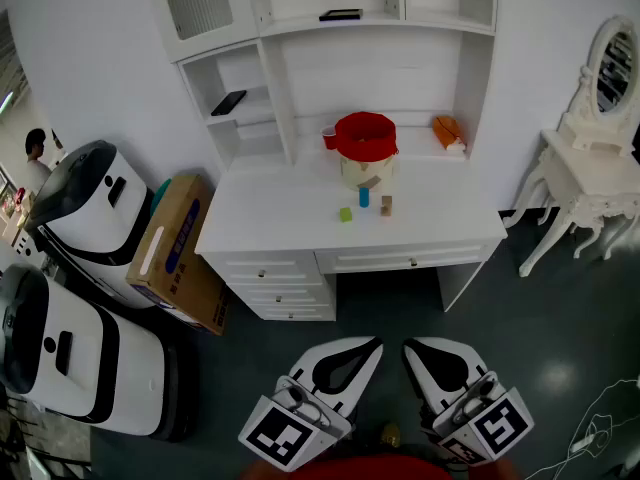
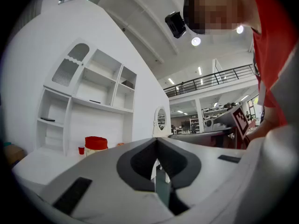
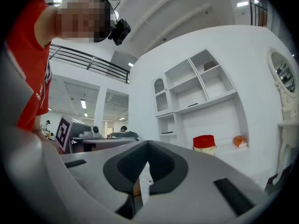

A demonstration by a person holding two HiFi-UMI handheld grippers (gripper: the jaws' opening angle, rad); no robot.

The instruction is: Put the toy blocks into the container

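A cream container with a red rim point(image 1: 366, 148) stands at the back of the white desk point(image 1: 280, 218). In front of it lie a green block point(image 1: 345, 214), a blue block point(image 1: 364, 197) and two wooden blocks point(image 1: 386, 205), one leaning against the container. Both grippers hang low, well short of the desk. My left gripper point(image 1: 365, 345) is shut and empty; so is my right gripper point(image 1: 412, 346). The container point(image 2: 96, 144) shows far off in the left gripper view, and the same container point(image 3: 204, 144) in the right gripper view.
A small red cup point(image 1: 329, 137) and an orange toy point(image 1: 449, 131) sit near the container. Two white-and-black machines point(image 1: 85, 208) and a cardboard box point(image 1: 178, 253) stand left of the desk. A white dressing table with a mirror point(image 1: 590, 168) is at the right.
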